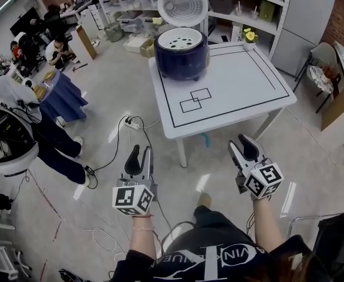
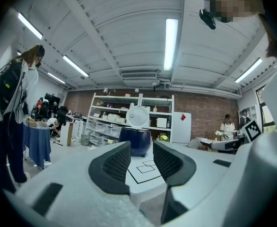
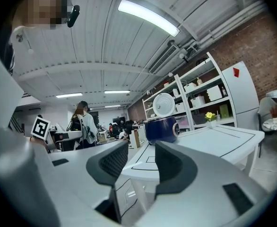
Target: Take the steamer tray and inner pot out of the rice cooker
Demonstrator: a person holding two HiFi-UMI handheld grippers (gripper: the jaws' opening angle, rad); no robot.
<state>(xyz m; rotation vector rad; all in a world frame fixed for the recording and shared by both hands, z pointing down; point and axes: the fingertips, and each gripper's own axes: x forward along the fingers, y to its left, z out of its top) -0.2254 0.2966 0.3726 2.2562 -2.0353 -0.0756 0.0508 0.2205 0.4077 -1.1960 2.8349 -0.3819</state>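
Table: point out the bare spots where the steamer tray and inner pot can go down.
The table is bare from the rice cooker rightward to its right edge, and forward to the near edge around the drawn squares. Crowded only at the far-left corner, where the cooker stands lid up, and by the yellow flowers at the far edge.
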